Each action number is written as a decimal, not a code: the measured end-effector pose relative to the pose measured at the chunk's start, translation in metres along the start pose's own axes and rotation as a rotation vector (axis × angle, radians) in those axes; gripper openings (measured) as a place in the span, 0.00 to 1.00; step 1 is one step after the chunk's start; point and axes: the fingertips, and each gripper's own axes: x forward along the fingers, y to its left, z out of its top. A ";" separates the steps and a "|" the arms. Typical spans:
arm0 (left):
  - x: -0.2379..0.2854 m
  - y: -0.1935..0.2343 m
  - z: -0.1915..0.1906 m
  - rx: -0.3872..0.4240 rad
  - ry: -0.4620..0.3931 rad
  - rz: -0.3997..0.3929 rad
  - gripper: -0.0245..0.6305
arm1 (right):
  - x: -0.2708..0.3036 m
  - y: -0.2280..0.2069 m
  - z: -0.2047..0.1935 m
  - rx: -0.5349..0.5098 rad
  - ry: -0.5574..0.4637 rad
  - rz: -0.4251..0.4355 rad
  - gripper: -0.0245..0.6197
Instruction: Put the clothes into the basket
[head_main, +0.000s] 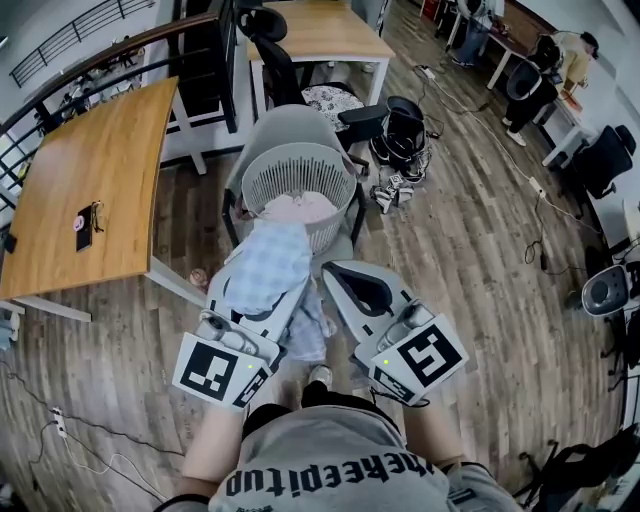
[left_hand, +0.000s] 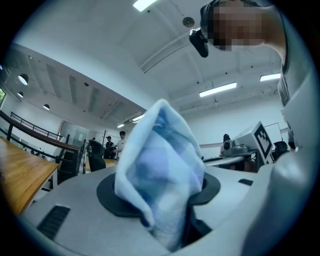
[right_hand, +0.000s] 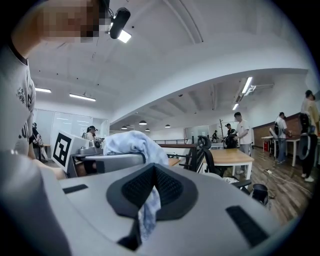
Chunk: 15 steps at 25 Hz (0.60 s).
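Note:
A white slatted laundry basket (head_main: 300, 178) stands on a grey chair (head_main: 285, 128) in front of me, with pinkish clothes (head_main: 300, 207) inside it. My left gripper (head_main: 256, 278) is shut on a light blue checked cloth (head_main: 268, 262), which bulges over its jaws just short of the basket's near rim. The left gripper view shows that cloth (left_hand: 160, 175) bunched between the jaws. My right gripper (head_main: 338, 272) sits beside it, shut on a thin edge of the same cloth (right_hand: 148, 207). Part of the cloth hangs down between the two grippers.
A wooden desk (head_main: 90, 190) with a phone (head_main: 84, 228) on it stands at the left. Behind the basket are a black office chair (head_main: 290, 60) and another table (head_main: 320, 30). A black bag (head_main: 405, 130) and cables lie on the floor at the right. People stand farther off.

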 end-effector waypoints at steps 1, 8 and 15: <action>0.005 -0.001 -0.001 0.003 -0.001 0.005 0.38 | 0.000 -0.005 -0.001 0.001 -0.001 0.007 0.05; 0.028 -0.003 -0.006 0.015 0.015 0.038 0.38 | 0.000 -0.030 -0.005 0.021 -0.011 0.042 0.05; 0.041 0.008 -0.008 0.019 0.032 0.040 0.38 | 0.011 -0.044 -0.006 0.048 -0.014 0.043 0.05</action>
